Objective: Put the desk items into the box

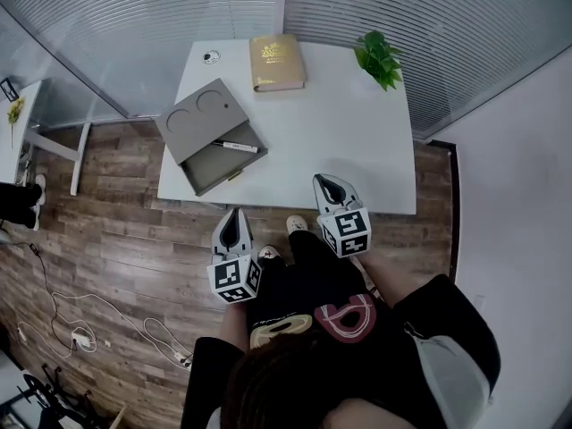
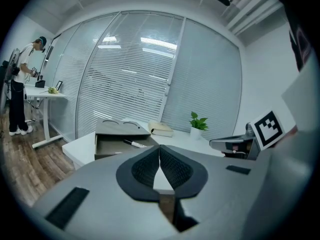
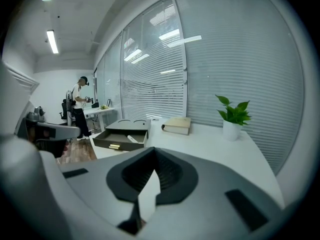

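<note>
- Though the tan book [image 1: 276, 61] at the far edge of the white desk [image 1: 340, 132] carries gilt lettering, it is too small to read.
- The only other print is the black-and-white square markers on each gripper's cube.
- The grey box [image 1: 204, 113] sits at the desk's left corner with its drawer pulled open; a white marker pen [image 1: 235, 147] lies inside the drawer.
- A potted plant [image 1: 379, 57] stands at the far right corner, well apart from the box.
- The left gripper [image 1: 234, 214] hangs off the desk's near edge, jaws pressed together on nothing.
- The right gripper [image 1: 332, 181] is over the near edge, also closed and empty.
- Wood-plank floor [image 1: 107, 239], glass walls with slatted blinds [image 1: 179, 7], loose cables [image 1: 80, 329], and a person [image 2: 20, 84] at another desk.
</note>
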A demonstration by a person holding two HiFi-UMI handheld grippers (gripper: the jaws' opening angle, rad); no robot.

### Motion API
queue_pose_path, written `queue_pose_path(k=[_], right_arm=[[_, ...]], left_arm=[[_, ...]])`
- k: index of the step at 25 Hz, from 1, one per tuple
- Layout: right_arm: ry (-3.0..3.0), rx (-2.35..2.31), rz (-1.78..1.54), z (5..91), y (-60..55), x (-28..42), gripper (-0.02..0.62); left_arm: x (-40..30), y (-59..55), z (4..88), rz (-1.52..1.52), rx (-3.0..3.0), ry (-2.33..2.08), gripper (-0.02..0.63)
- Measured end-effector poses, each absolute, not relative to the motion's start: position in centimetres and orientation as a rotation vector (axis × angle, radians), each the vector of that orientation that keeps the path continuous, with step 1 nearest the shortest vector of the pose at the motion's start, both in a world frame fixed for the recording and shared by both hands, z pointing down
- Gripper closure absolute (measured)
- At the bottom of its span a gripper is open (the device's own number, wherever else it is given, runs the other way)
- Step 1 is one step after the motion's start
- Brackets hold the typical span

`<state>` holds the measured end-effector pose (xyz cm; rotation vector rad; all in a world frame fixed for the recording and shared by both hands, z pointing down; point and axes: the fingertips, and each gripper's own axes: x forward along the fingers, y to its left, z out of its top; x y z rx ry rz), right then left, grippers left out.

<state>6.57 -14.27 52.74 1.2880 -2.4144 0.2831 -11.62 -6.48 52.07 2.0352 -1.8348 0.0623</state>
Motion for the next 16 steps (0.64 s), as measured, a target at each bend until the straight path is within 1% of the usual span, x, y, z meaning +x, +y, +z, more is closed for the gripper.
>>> queue_pose_path(k=[16], right_arm=[[-2.405, 1.281, 0.266, 53.18, -14.73, 6.88, 0.588]], left_arm=[[-11.54, -7.07, 52.17, 0.068, 2.032, -1.839, 0.588]])
